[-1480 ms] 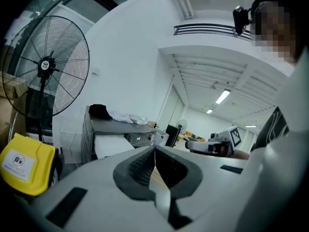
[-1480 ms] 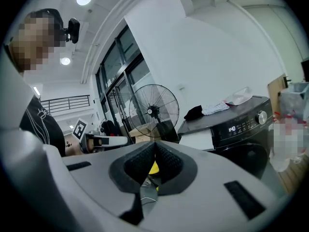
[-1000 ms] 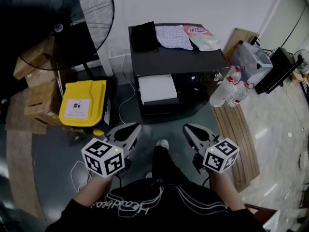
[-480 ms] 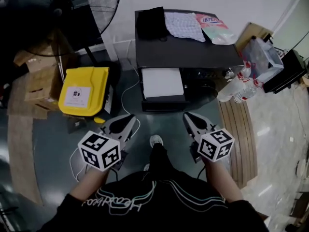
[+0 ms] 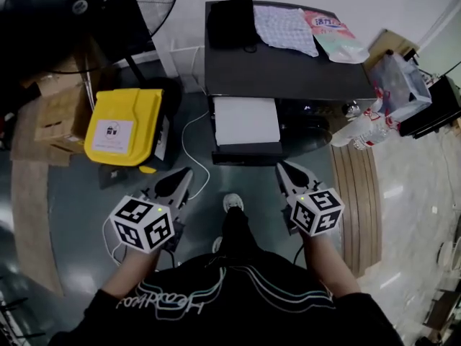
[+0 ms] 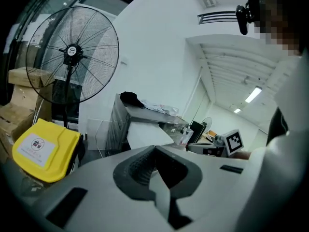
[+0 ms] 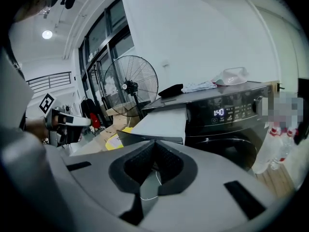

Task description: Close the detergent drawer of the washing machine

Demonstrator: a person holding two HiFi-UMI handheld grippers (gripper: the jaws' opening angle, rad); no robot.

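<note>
Grey floor (image 5: 79, 215) fronts the dark washing machine (image 5: 288, 78) at twelve o'clock; its white detergent drawer (image 5: 246, 121) juts out toward the person; left gripper (image 5: 178, 182) at the drawer's seven o'clock and right gripper (image 5: 289, 175) at five hang short of it, both clenched on nothing, likely readied to push.

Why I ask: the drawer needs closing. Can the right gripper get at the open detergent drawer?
Probably yes: the right gripper hangs short of the detergent drawer, jaws pointing at it, nothing between them.
</note>
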